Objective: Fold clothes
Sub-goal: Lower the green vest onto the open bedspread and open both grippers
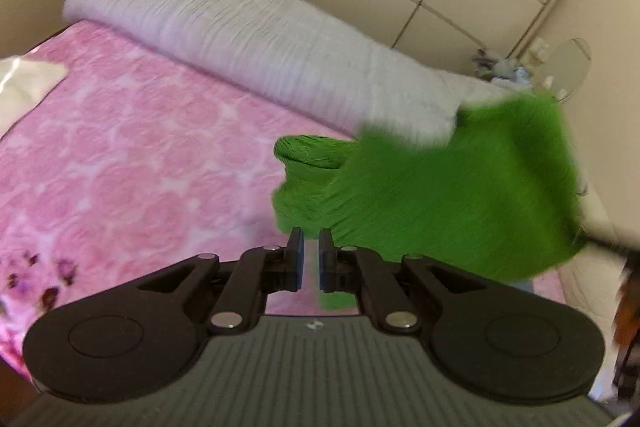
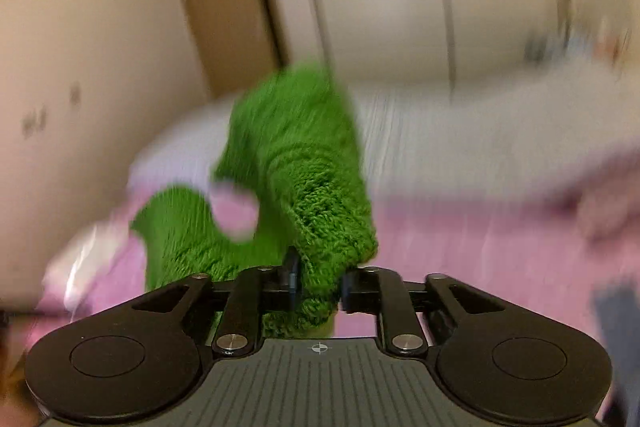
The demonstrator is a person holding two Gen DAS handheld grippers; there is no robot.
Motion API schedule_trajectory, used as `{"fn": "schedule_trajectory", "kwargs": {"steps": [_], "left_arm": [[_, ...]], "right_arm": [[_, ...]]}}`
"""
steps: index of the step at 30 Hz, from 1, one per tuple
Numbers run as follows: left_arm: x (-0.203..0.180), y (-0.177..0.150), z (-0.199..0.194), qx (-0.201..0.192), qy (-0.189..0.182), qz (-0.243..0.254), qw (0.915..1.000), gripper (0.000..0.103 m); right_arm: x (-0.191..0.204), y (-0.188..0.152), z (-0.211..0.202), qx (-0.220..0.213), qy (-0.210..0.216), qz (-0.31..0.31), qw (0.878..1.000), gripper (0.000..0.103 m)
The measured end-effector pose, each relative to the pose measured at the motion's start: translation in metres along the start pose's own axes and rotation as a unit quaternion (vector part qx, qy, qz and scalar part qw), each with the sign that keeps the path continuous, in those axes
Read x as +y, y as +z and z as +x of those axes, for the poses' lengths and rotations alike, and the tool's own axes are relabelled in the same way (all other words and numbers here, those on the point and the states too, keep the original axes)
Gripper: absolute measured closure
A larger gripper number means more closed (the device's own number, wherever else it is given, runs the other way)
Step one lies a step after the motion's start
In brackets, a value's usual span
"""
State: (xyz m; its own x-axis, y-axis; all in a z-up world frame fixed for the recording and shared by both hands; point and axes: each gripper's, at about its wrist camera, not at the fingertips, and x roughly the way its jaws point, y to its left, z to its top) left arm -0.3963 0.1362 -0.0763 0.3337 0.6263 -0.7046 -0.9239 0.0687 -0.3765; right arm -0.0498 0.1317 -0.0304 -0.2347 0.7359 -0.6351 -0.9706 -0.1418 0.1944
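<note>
Green knitted garment (image 2: 304, 187) is hanging pinched in the right gripper (image 2: 318, 285); the left gripper (image 1: 311, 259), at its 7 o'clock, is nearly pressed together, empty.

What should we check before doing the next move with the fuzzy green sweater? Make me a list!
1. Right tool pinching the green sweater: ok, knit is bunched between its fingers.
2. Left tool holding the sweater: not ok, it is shut with no cloth seen between its fingers.
3. Sweater spread flat: not ok, it hangs bunched.
4. Bare room on the pink bedspread: ok, in front of the pillow.
5. Sweater's lower edge touching the bed: cannot tell, too blurry.
</note>
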Motion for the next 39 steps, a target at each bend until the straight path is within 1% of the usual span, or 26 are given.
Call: {"fn": "schedule_trajectory", "kwargs": {"steps": [1,2,3,4,7,10,12,14,17,19,25,28,34,39], "left_arm": [[0.006,-0.004,-0.001,0.009,0.006,-0.002,0.9999,0.099],[0.008,-0.010,0.000,0.021,0.011,-0.003,0.9997,0.098],[0.009,-0.017,0.001,0.032,0.015,-0.004,0.9994,0.096],[0.009,-0.023,0.003,0.043,0.019,-0.004,0.9989,0.095],[0.002,-0.043,0.009,0.080,0.027,-0.008,0.9964,0.088],[-0.006,-0.062,0.009,0.109,0.026,-0.009,0.9937,0.084],[-0.015,-0.076,0.006,0.122,0.031,-0.005,0.9920,0.083],[-0.024,-0.089,0.000,0.127,0.045,0.002,0.9909,0.082],[-0.037,-0.108,-0.012,0.127,0.065,0.011,0.9898,0.080],[-0.044,-0.121,-0.020,0.126,0.077,0.015,0.9889,0.078],[-0.069,-0.159,-0.048,0.122,0.104,0.014,0.9869,0.076],[-0.084,-0.178,-0.063,0.116,0.116,0.022,0.9862,0.073],[-0.109,-0.212,-0.091,0.105,0.133,0.033,0.9850,0.071],[-0.120,-0.227,-0.107,0.095,0.141,0.036,0.9848,0.069]], "right_arm": [[0.006,-0.013,0.010,0.048,-0.001,-0.006,0.999,0.075],[0.012,-0.027,0.021,0.095,-0.002,-0.013,0.995,0.074],[0.017,-0.040,0.021,0.110,-0.008,-0.030,0.993,0.074],[0.020,-0.048,0.020,0.123,-0.005,-0.032,0.992,0.074],[0.024,-0.068,0.018,0.165,0.002,-0.023,0.986,0.073],[0.025,-0.075,0.016,0.190,-0.013,-0.033,0.981,0.072],[0.024,-0.074,0.012,0.194,-0.015,-0.037,0.980,0.072],[0.026,-0.092,-0.005,0.198,-0.012,-0.043,0.979,0.070],[0.020,-0.103,-0.012,0.213,-0.012,-0.049,0.976,0.069],[0.017,-0.123,-0.026,0.223,-0.012,-0.049,0.973,0.068],[0.004,-0.154,-0.055,0.244,-0.012,-0.055,0.968,0.066],[-0.001,-0.166,-0.072,0.245,-0.007,-0.063,0.967,0.066],[-0.004,-0.189,-0.095,0.248,0.003,-0.078,0.966,0.064],[0.001,-0.198,-0.109,0.241,0.011,-0.093,0.966,0.063]]}}
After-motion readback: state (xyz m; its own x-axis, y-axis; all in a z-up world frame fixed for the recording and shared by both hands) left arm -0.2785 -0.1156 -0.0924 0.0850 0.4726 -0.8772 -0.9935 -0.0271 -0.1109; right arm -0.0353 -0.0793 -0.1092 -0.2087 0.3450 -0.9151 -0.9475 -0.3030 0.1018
